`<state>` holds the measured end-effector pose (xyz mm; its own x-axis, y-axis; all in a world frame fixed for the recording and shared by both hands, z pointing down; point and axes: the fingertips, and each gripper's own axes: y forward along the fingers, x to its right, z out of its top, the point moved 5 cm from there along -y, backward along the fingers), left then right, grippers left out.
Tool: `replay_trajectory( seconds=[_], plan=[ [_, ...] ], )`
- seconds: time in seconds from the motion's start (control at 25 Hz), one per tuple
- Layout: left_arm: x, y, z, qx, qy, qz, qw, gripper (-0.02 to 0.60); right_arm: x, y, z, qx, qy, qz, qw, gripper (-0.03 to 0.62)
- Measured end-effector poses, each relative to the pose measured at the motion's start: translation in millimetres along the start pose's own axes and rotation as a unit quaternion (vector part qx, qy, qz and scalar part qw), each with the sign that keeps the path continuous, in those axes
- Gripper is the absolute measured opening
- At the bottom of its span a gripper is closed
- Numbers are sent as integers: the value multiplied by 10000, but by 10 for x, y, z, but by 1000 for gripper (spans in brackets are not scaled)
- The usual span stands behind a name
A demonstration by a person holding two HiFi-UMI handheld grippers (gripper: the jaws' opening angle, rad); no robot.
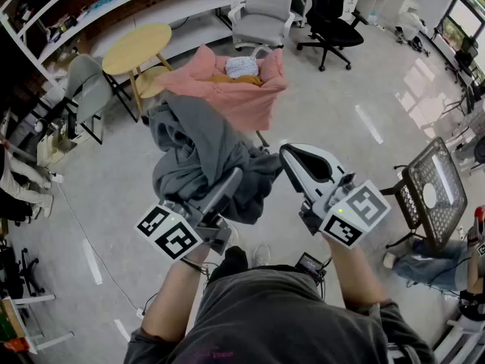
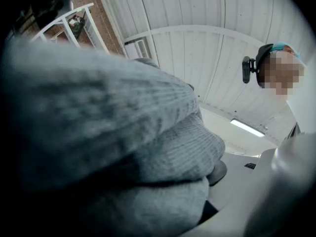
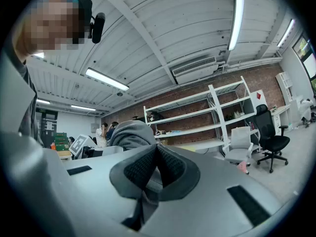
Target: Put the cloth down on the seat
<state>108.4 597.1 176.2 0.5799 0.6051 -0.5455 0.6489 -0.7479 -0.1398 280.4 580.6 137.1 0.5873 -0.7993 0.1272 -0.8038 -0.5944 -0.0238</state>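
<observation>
A bulky grey cloth (image 1: 198,154) hangs in the air just in front of me, bunched over my left gripper (image 1: 229,182), whose jaws stand wide and are shut on its folds. That cloth (image 2: 123,132) fills most of the left gripper view and hides the fingers there. The seat (image 1: 242,101), draped in pink fabric with a small patterned bundle on top, stands just beyond the cloth. My right gripper (image 1: 294,156) is held to the right of the cloth, shut and empty; its dark pads (image 3: 148,167) meet in the right gripper view, with the cloth (image 3: 126,135) behind them.
A round wooden table (image 1: 136,48) and a grey chair (image 1: 87,86) stand to the left of the seat. A light office chair (image 1: 261,10) and a black one (image 1: 333,25) are behind it. A metal mesh chair (image 1: 432,192) stands at the right.
</observation>
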Motion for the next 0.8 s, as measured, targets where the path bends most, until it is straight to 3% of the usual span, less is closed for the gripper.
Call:
replay_trajectory(
  seconds=[0.44, 0.8],
  plan=[
    [-68, -87, -9, -53, 129, 183, 9997, 310, 96, 0, -113, -3, 282, -107, 9995, 15],
    [-597, -98, 266, -36, 23, 367, 9993, 310, 275, 392, -185, -122, 441, -159, 9988, 17]
  ],
)
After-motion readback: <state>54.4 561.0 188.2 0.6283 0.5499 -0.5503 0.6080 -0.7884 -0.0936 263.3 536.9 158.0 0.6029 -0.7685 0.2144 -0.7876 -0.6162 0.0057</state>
